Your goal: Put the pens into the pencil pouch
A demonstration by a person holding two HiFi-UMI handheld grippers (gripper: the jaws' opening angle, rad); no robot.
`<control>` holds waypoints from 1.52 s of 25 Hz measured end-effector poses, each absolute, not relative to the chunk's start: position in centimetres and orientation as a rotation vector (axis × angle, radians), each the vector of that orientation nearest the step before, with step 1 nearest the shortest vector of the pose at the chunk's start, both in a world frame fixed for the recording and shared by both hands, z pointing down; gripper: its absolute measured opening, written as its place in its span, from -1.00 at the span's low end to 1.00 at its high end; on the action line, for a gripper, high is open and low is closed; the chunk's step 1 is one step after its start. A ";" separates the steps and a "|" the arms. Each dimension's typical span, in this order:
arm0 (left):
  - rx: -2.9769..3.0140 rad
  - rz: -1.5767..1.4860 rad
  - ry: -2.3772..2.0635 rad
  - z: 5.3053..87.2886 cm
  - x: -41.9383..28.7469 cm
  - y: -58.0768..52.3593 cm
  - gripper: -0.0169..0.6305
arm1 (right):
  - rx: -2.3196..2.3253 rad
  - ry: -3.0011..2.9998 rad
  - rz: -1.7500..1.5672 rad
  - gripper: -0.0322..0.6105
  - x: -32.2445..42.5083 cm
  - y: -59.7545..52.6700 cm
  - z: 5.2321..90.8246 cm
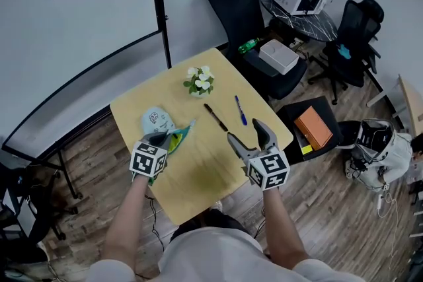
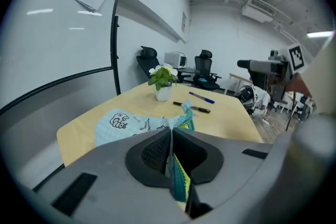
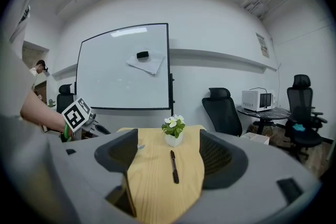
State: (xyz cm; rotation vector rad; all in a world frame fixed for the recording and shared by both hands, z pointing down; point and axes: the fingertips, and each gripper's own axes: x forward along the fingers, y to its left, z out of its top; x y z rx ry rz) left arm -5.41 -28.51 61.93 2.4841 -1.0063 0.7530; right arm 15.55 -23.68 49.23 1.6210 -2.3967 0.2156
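Blue-green cloth at the edge of the pale blue fabric pencil pouch (image 1: 155,122) is pinched tight in the jaws of the left gripper (image 1: 160,139), likely so its mouth can be held open. The thin black pen (image 1: 215,117) and the blue pen (image 1: 240,109) are left on the yellow wooden bench (image 1: 198,181), ahead of the wide-open, empty jaws of the right gripper (image 1: 248,137).

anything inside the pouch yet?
The inside cannot be seen: the pencil pouch is covered by its own fabric, and the left gripper is shut on its green edge. The black pen and blue pen lie outside it on the table.
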 end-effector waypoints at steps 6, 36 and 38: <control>2.416 0.460 -1.092 58.0 -5.6 -31.1 -0.89 | 1.608 -2.385 0.229 0.19 15.7 -24.8 49.8; 2.325 0.284 -1.147 56.2 -4.6 -32.8 -0.89 | 1.203 -2.022 0.529 -0.43 14.5 -31.7 67.4; 2.323 0.286 -1.151 56.3 -4.7 -32.8 -0.89 | 1.188 -1.997 0.558 -0.48 14.5 -31.6 68.1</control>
